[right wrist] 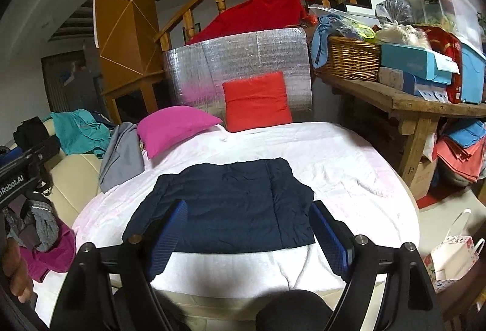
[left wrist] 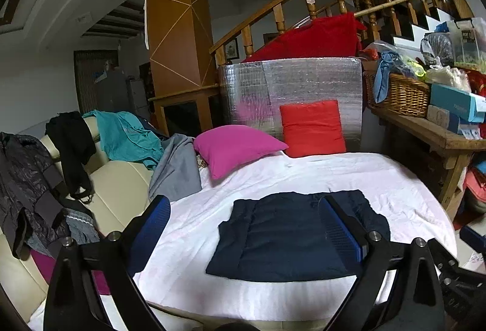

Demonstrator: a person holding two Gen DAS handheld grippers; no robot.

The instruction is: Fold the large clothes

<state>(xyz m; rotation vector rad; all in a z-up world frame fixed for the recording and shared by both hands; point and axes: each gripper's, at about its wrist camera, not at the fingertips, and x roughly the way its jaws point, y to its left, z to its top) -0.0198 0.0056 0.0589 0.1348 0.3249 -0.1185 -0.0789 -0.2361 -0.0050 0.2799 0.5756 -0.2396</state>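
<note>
A dark navy garment point(right wrist: 231, 203), folded into a flat rectangle, lies on a pale pink sheet point(right wrist: 349, 167), just ahead of and between the blue-padded jaws of the right gripper point(right wrist: 247, 235), which are spread wide and hold nothing. The left gripper point(left wrist: 243, 232) likewise hovers released, its jaws apart, the garment point(left wrist: 288, 239) ahead and under its right jaw. Farther beyond the jaws lie a magenta square cushion point(left wrist: 237, 148) and a red square cushion point(left wrist: 313, 129) leaning on a silver foil panel point(left wrist: 303, 78), with a woven wicker basket point(left wrist: 401, 94) off right.
</note>
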